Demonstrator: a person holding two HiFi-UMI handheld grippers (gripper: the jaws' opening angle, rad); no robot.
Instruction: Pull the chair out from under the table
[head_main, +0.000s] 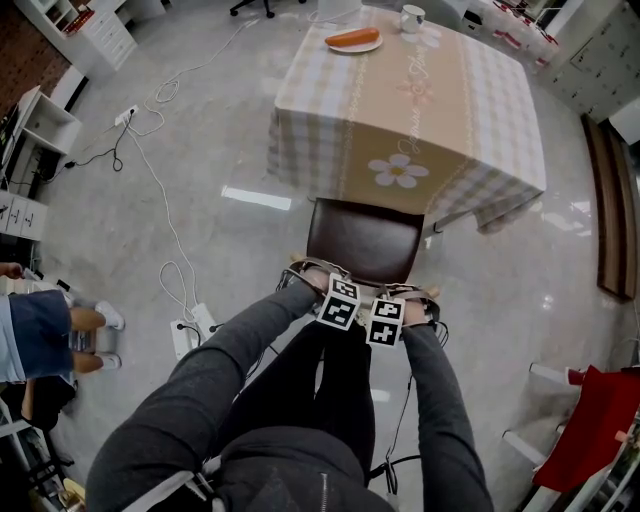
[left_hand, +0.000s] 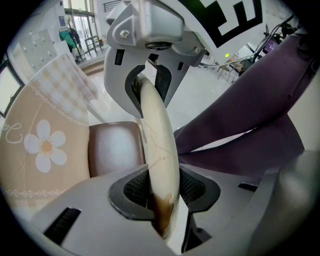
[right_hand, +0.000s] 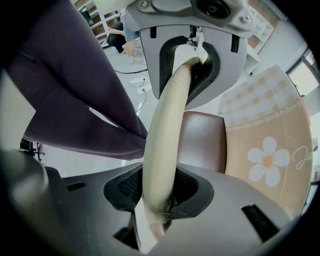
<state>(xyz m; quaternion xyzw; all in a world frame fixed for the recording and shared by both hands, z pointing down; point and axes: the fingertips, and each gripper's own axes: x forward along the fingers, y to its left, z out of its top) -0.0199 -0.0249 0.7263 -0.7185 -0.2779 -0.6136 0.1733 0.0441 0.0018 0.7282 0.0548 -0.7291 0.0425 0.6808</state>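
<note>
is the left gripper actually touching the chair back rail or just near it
Touching. The left gripper view shows the left gripper with its fingers clamped on either side of the cream chair back rail, no gap.

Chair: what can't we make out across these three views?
Legs of the chair: head view, hidden under the seat; outside both gripper views.
Most of the backrest rail: head view, covered by the left gripper and right gripper.
Front edge of the seat: head view, meets the tablecloth hem; whether it lies underneath is unclear.
Table legs: head view, hidden by the tablecloth.
</note>
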